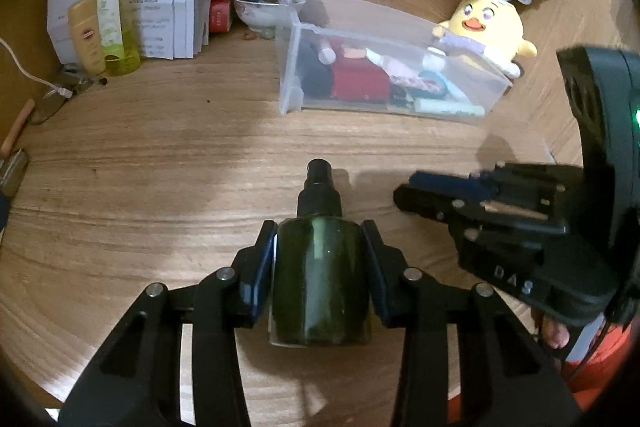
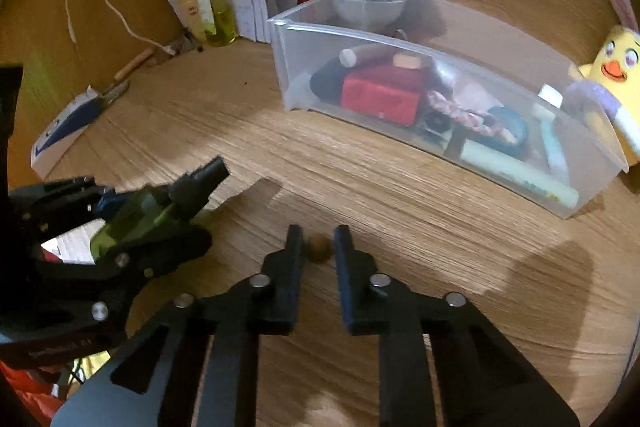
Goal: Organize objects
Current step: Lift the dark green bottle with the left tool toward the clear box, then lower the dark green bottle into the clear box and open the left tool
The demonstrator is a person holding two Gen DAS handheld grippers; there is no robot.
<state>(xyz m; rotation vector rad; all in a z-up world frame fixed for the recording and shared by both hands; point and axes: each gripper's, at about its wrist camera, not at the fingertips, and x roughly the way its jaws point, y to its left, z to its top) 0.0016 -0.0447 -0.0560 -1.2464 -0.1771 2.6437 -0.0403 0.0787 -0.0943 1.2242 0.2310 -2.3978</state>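
Presently listed: left gripper, clamped on a dark green spray bottle at mid-body, nozzle pointing away, bottle lifted above the wooden tabletop. Right gripper, fingers drawn close around a small brown bead lying on the tabletop; whether the pads actually press it cannot be told, though they appear shut to their narrowest. Risks: the bead, small and round, could squirt out and roll away if pinched off-centre; the smooth bottle could slip or pivot in the pads if tilted further; the two grippers work near each other and could collide. Containers: clear plastic bin, well apart from both grippers, holding a red box, a braided cord, a dark blue ring, a pale green tube and other items too blurred to name. Bowl beyond, holding assorted beads.
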